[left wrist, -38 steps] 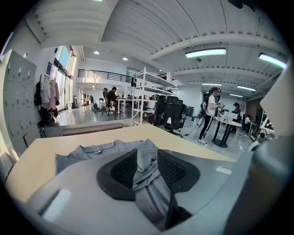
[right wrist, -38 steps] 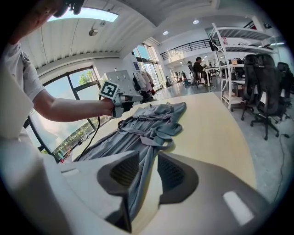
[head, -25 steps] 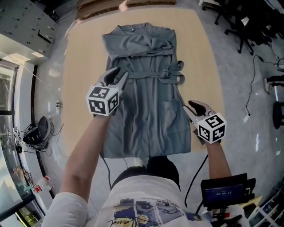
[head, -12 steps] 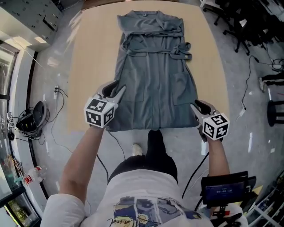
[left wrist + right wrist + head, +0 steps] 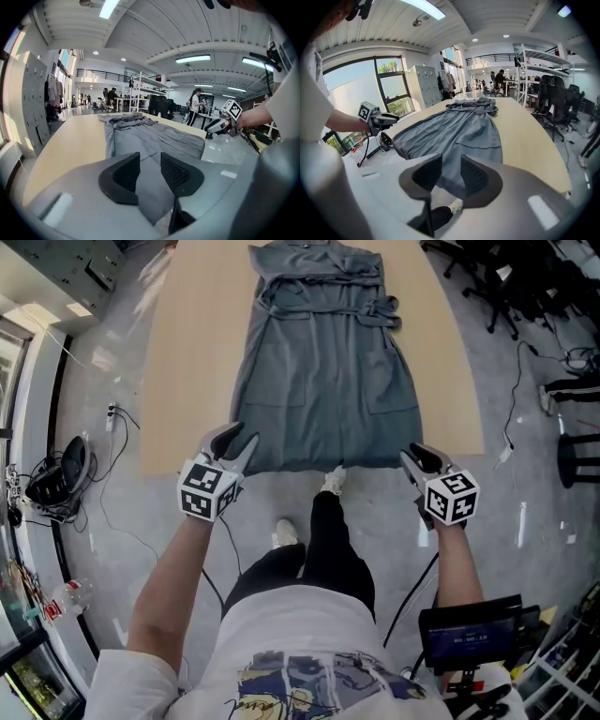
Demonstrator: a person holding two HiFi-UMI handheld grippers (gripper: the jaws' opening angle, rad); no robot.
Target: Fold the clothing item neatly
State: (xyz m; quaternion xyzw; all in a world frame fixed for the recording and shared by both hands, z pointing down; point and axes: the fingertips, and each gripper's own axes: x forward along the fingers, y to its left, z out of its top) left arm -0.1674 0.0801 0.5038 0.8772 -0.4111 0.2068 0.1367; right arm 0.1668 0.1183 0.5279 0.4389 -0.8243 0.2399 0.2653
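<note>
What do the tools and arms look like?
Left tool and right tool: grey bodies, black curved jaws, each with a white cube bearing black square markers and a black cable. Forearms bare; white printed short-sleeved T-shirt.

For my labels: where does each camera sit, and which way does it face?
Head view: on the head, facing down at the dress on the table; forearms, legs show.
Left gripper view: on the left gripper, facing along the dress; own jaws show.
Right gripper view: same, on the right gripper.
Shared: each gripper view shows the other gripper.
</note>
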